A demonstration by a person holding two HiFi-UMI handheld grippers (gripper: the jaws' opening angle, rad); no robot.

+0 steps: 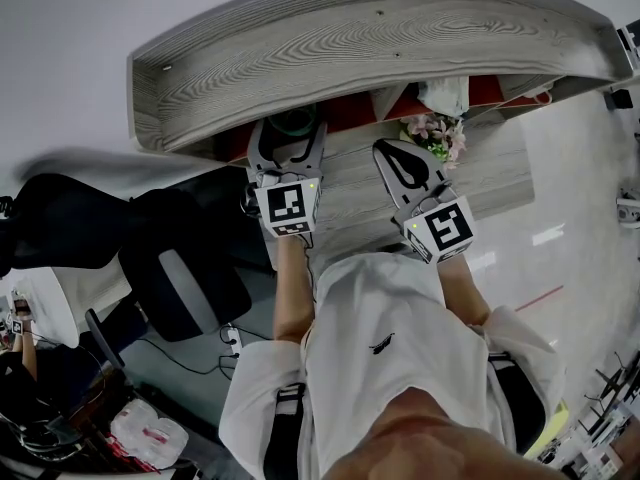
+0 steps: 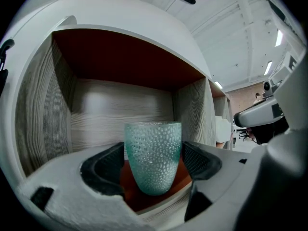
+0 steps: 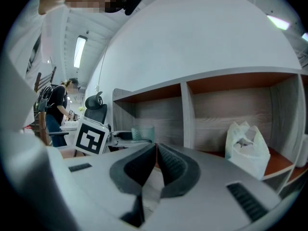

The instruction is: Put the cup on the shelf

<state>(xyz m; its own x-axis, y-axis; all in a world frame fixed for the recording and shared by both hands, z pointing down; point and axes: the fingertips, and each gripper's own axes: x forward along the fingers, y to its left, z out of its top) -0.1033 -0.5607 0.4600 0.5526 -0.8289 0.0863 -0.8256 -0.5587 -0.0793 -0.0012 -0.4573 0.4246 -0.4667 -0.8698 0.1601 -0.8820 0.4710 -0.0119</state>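
A teal dimpled cup (image 2: 154, 157) stands upright just above or on the red floor of a shelf (image 2: 120, 109) compartment; I cannot tell whether it touches down. My left gripper (image 2: 153, 163) is shut on the cup, one pad against each side. In the head view the cup (image 1: 293, 121) shows under the shelf's (image 1: 350, 38) top board, between the left gripper's (image 1: 290, 138) spread jaws. My right gripper (image 1: 392, 154) hovers to the right in front of the shelf, shut and holding nothing; its pads meet in the right gripper view (image 3: 156, 153), where the cup (image 3: 143, 133) appears at left.
A white plastic bag (image 3: 247, 146) sits in a compartment at the right, and pink flowers (image 1: 437, 134) lie next to it. A black office chair (image 1: 185, 280) stands at my left. A person (image 3: 57, 110) stands far off to the left by a table.
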